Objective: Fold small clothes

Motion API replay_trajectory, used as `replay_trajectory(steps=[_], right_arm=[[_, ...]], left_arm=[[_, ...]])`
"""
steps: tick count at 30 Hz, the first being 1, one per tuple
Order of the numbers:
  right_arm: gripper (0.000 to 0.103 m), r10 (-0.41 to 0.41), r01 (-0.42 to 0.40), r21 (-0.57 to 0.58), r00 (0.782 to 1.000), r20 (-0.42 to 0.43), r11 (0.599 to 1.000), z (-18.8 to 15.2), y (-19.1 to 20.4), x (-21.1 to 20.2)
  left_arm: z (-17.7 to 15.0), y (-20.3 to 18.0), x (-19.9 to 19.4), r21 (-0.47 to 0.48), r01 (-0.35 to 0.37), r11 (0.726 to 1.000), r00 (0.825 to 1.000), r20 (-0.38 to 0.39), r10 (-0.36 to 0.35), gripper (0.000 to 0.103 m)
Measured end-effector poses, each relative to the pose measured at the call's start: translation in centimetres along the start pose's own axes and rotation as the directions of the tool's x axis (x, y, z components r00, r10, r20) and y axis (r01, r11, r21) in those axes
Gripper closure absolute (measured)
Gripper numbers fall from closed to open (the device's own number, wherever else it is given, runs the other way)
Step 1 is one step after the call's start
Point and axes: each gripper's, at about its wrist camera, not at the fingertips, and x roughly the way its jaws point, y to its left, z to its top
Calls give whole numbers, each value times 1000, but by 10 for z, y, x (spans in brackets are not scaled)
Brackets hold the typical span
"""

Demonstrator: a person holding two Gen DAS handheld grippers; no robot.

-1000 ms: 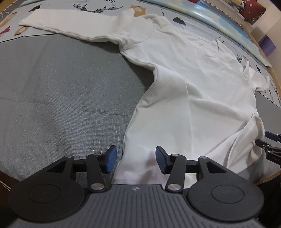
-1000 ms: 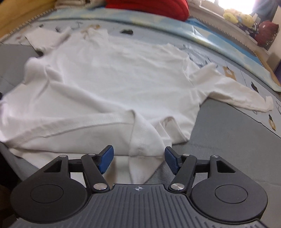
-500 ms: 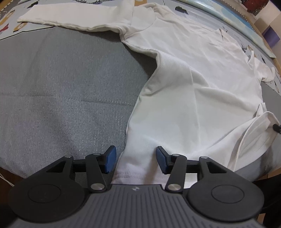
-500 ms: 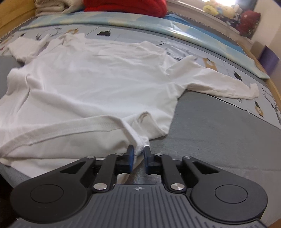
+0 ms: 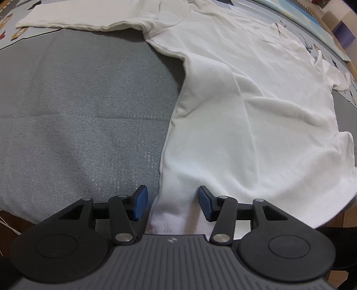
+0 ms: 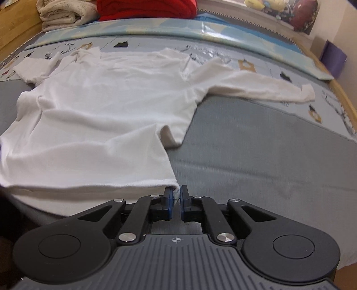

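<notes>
Left wrist: we see a white shirt [image 5: 234, 93] spread on a grey cover [image 5: 78, 107]; patterned sheet behind. Left gripper [image 5: 173, 200] stands open, its jaws astride the hem corner, pads not pressing. Shirt's right edge is cut off.

Right wrist: right gripper [image 6: 175, 196] is clamped on the shirt's [image 6: 100, 116] hem corner. Red blanket [image 6: 147, 9] and folded towel [image 6: 64, 13] lie beyond. We read no writing.

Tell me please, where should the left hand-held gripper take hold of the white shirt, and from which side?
Grip the hem corner of the white shirt, the near end of its side seam. It lies flat between the open pads of the left hand-held gripper, so come straight down from above. The right hand-held gripper already pinches the opposite corner.
</notes>
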Motion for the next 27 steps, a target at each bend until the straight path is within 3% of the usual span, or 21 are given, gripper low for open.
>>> replay_trajectory(steps=[8, 13, 16, 18, 24, 27], right_arm=[[96, 31, -33, -18, 995, -96, 999, -23, -1, 5], [93, 87, -86, 50, 996, -29, 995, -17, -9, -5], [77, 107, -107, 122, 994, 10, 987, -13, -19, -9], [73, 108, -113, 164, 993, 35, 980, -9, -25, -11], [73, -25, -31, 330, 986, 165, 944, -1, -51, -24], [69, -20, -38, 404, 990, 137, 914, -1, -62, -16]], left_arm=[[1, -8, 3, 14, -14, 1000, 1000, -1, 14, 47], [1, -4, 0, -6, -9, 1000, 1000, 11, 9, 47], [-3, -1, -4, -14, -9, 1000, 1000, 15, 9, 47], [-4, 0, -5, -18, -8, 1000, 1000, 17, 9, 47], [3, 12, -17, -96, 6, 995, 997, 79, 2, 47], [5, 18, -22, -136, 30, 990, 995, 99, -16, 47]])
